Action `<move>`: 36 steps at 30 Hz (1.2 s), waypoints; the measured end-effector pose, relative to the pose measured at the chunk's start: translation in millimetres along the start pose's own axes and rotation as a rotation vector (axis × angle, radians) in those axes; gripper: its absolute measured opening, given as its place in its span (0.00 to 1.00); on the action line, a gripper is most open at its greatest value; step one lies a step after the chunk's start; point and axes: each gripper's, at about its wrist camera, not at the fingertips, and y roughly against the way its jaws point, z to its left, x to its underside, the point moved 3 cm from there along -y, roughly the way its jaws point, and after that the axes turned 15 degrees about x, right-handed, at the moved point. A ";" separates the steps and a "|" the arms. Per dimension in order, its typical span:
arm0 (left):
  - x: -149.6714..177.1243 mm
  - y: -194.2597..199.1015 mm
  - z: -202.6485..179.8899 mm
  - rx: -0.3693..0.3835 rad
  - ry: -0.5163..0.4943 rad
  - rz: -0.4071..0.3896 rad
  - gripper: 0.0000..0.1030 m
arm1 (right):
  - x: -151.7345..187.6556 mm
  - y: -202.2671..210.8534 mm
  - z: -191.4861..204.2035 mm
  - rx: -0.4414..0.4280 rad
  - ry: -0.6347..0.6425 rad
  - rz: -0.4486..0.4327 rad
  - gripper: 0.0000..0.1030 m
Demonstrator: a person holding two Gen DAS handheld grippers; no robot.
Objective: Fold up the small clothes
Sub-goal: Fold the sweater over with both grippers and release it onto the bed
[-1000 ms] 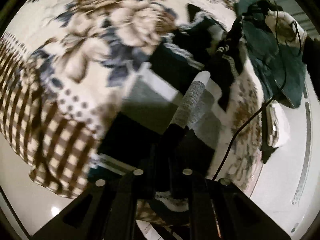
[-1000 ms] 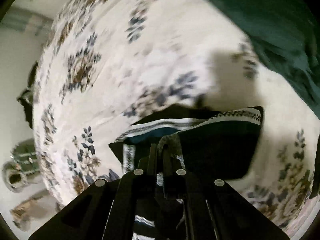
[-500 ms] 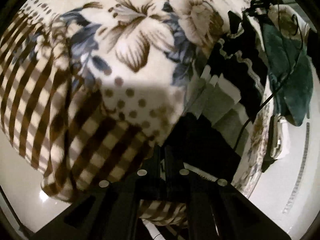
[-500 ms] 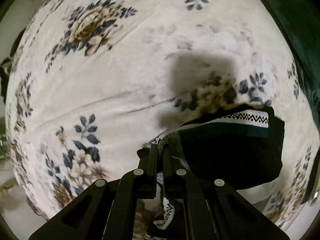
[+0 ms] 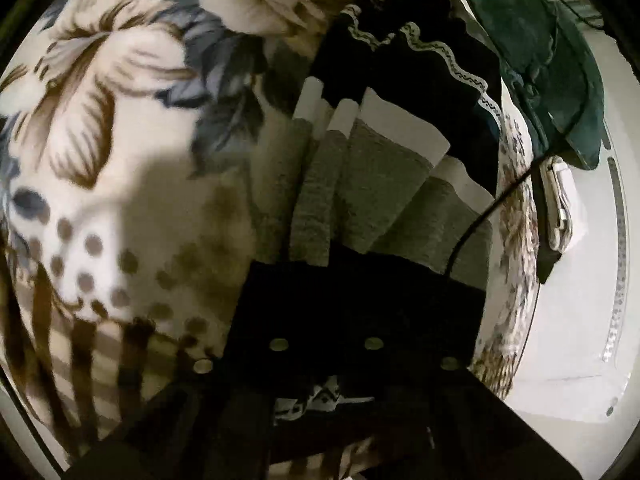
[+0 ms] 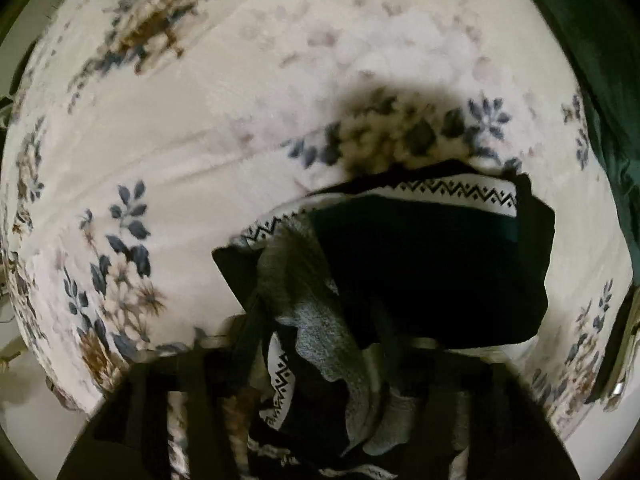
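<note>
Since the earlier frames the black garment had sunk closer to the floral blanket, its zigzag-trimmed edge doubled over. Both the left gripper and right gripper were clamped on its fabric. The fold looked midway, with laying flat and release left.

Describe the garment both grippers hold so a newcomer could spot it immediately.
Start from the floral blanket covering the surface. On it, beside the dark green cloth, lies a small black garment. Grey panels and a white zigzag-patterned band set it apart.
</note>
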 end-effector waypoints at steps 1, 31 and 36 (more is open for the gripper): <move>1.3 2.7 0.9 0.000 0.008 -0.009 0.05 | 1.2 2.5 -1.0 0.009 -0.003 -0.014 0.07; 31.2 46.7 43.9 0.048 0.197 -0.073 0.61 | 35.9 15.0 51.0 -0.324 0.026 0.060 0.59; 29.8 55.1 52.0 0.121 0.219 -0.052 0.65 | 143.7 30.8 -12.2 -0.322 0.092 0.002 0.64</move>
